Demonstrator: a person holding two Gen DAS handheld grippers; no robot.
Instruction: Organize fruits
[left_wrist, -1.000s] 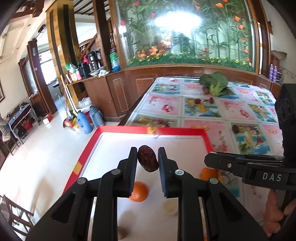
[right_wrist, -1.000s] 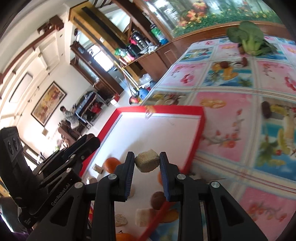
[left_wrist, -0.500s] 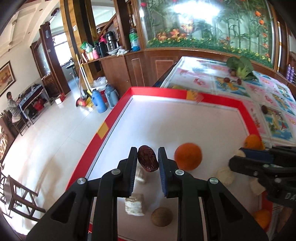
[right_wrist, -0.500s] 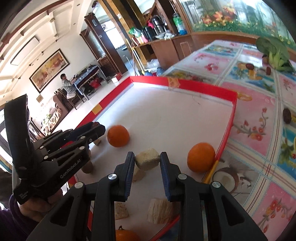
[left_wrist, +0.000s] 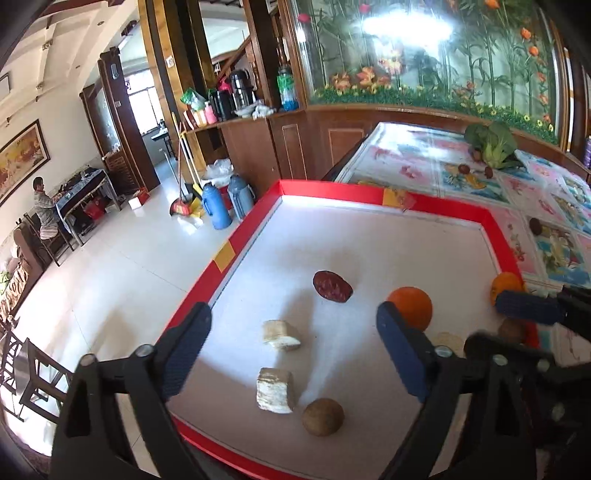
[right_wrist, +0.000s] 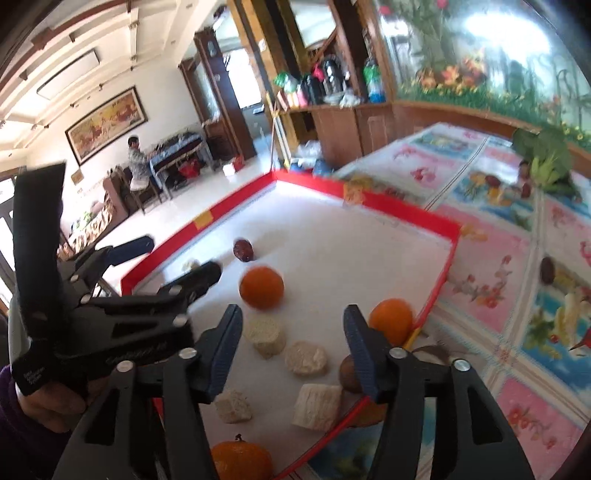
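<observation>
A white mat with a red border (left_wrist: 369, 192) (right_wrist: 406, 210) holds the fruit. A dark red date (left_wrist: 331, 286) (right_wrist: 243, 250) lies on it, free. An orange (left_wrist: 410, 307) (right_wrist: 261, 287) sits to its right, a second orange (right_wrist: 390, 320) (left_wrist: 505, 285) at the mat's right edge. Several pale sugarcane pieces (left_wrist: 280, 334) (right_wrist: 306, 358) and a brown longan (left_wrist: 323, 416) lie near the front. My left gripper (left_wrist: 291, 354) is open and empty above the mat. My right gripper (right_wrist: 293, 350) is open and empty over the pale pieces.
A flowered tablecloth (right_wrist: 517, 258) lies right of the mat, with leafy greens (left_wrist: 491, 142) at its far end and small dark fruits (right_wrist: 546, 269). A tangerine (right_wrist: 240, 458) sits at the near edge. Floor and thermoses (left_wrist: 218, 206) lie left of the table.
My left gripper opened and let the date go onto the mat. My right gripper opened and let its pale piece go among the others. Both pulled back a little.
</observation>
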